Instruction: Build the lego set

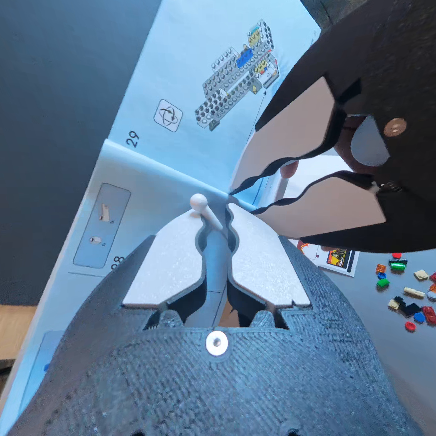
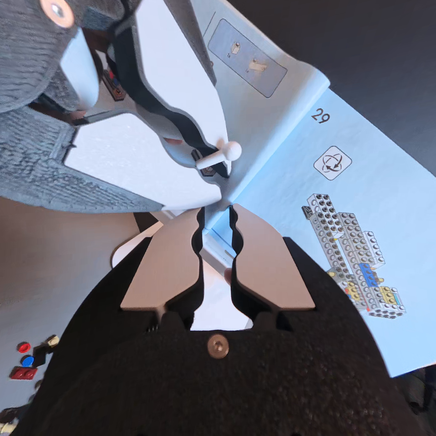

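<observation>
My left gripper [image 1: 215, 210], with white pads, is shut on a small white pin with a ball end [image 1: 198, 200]. It holds the pin above the open instruction booklet [image 1: 188, 82], near the fold. The pin sticks out sideways from the fingertips, also in the right wrist view [image 2: 232, 151]. My right gripper [image 2: 217, 208], black with tan pads, is open. Its tips sit either side of the booklet's [image 2: 295, 188] near edge at the fold. The two grippers' tips are almost touching [image 1: 241, 203].
Several loose small bricks [image 1: 405, 290] lie on the grey table [image 1: 377, 354] to the right, also seen in the right wrist view [image 2: 28, 363]. A sticker sheet [image 1: 337, 259] lies beside the booklet. A person's fingertip [image 1: 289, 168] shows behind the right gripper. The grippers are tip to tip, or close to it.
</observation>
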{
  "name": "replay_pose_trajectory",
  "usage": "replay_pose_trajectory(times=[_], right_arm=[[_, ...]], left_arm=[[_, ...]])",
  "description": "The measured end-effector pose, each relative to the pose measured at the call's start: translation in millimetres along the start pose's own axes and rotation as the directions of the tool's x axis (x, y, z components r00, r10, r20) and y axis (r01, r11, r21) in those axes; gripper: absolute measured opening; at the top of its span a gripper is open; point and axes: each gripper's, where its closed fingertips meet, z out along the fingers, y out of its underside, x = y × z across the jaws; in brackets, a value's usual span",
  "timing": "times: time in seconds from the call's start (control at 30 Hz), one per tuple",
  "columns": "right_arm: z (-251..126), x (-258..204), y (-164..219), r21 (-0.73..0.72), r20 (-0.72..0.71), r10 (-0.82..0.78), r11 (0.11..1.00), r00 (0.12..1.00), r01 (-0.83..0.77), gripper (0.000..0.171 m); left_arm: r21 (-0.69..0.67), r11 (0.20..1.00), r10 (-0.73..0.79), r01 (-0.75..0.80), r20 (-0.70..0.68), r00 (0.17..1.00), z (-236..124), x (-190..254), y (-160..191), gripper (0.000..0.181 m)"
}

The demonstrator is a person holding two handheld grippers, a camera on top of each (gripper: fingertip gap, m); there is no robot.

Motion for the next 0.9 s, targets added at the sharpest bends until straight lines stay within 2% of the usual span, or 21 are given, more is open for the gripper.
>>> replay_pose_trajectory(times=[0.07, 0.2, 0.23, 0.27, 0.33, 0.4, 0.43, 0.47, 0.53, 0.6, 0.63, 0.67, 0.73, 0.8, 0.83, 0.9], right_arm=[[-3, -1, 4, 0.008, 0.018, 0.022, 1.000, 1.000, -0.022, 0.023], [-14, 1, 14, 0.083, 0.054, 0.106, 0.990, 0.993, -0.110, 0.026], [-15, 2, 18, 0.092, 0.056, 0.125, 0.987, 0.991, -0.129, 0.026], [-14, 1, 21, 0.097, 0.065, 0.140, 0.985, 0.988, -0.145, 0.026], [-12, -2, 27, 0.081, 0.068, 0.136, 0.987, 0.988, -0.141, 0.026], [-10, -5, 27, 0.082, 0.064, 0.131, 0.987, 0.989, -0.136, 0.026], [-10, -5, 26, 0.087, 0.064, 0.139, 0.986, 0.988, -0.144, 0.026], [-10, -5, 26, 0.090, 0.062, 0.148, 0.984, 0.987, -0.154, 0.026], [-11, -4, 25, 0.108, 0.069, 0.194, 0.974, 0.979, -0.201, 0.026], [-12, -1, 27, 0.114, 0.059, 0.203, 0.971, 0.977, -0.209, 0.026], [-13, -1, 28, 0.121, 0.060, 0.211, 0.969, 0.976, -0.217, 0.026], [-14, 0, 29, 0.121, 0.060, 0.225, 0.965, 0.973, -0.230, 0.026], [-20, 5, 29, 0.141, 0.046, 0.246, 0.958, 0.968, -0.250, 0.027], [-32, 20, 27, 0.178, 0.003, 0.265, 0.949, 0.964, -0.261, 0.029], [-40, 32, 26, 0.206, -0.031, 0.279, 0.941, 0.960, -0.267, 0.032], [-59, 67, 28, 0.255, -0.122, 0.327, 0.923, 0.937, -0.288, 0.041]], left_arm=[[-0.003, 0.999, 0.043, -0.043, -0.049, 0.998, 0, 3, 1, 0.020], [0.117, 0.991, -0.042, 0.066, -0.201, 0.979, -7, 17, -1, 0.042], [0.133, 0.990, -0.031, 0.057, -0.187, 0.982, -6, 17, -1, 0.042], [0.124, 0.992, 0.012, 0.004, -0.127, 0.992, -4, 14, 1, 0.037], [0.053, 0.993, 0.107, -0.105, -0.041, 0.993, -1, 16, 2, 0.040], [-0.016, 0.991, 0.134, -0.134, -0.006, 0.991, 2, 19, 2, 0.046], [-0.051, 0.986, 0.163, -0.161, 0.033, 0.986, 2, 16, 3, 0.041], [-0.098, 0.974, 0.212, -0.203, 0.092, 0.973, 2, 11, 4, 0.035], [-0.169, 0.942, 0.322, -0.291, 0.205, 0.924, -1, 0, 3, 0.037], [-0.183, 0.901, 0.432, -0.394, 0.286, 0.855, -5, -1, -9, 0.038], [-0.141, 0.892, 0.453, -0.430, 0.292, 0.842, -5, 5, -19, 0.037], [-0.099, 0.901, 0.432, -0.422, 0.295, 0.852, -6, 7, -25, 0.037], [-0.006, 0.952, 0.299, -0.307, 0.248, 0.922, -8, 6, -30, 0.041], [0.183, 0.974, 0.097, -0.133, 0.193, 0.976, -24, 2, -38, 0.038], [0.274, 0.962, -0.036, -0.002, 0.133, 0.990, -35, 0, -38, 0.039], [0.403, 0.876, -0.294, 0.267, 0.007, 0.956, -61, -10, -23, 0.041]])
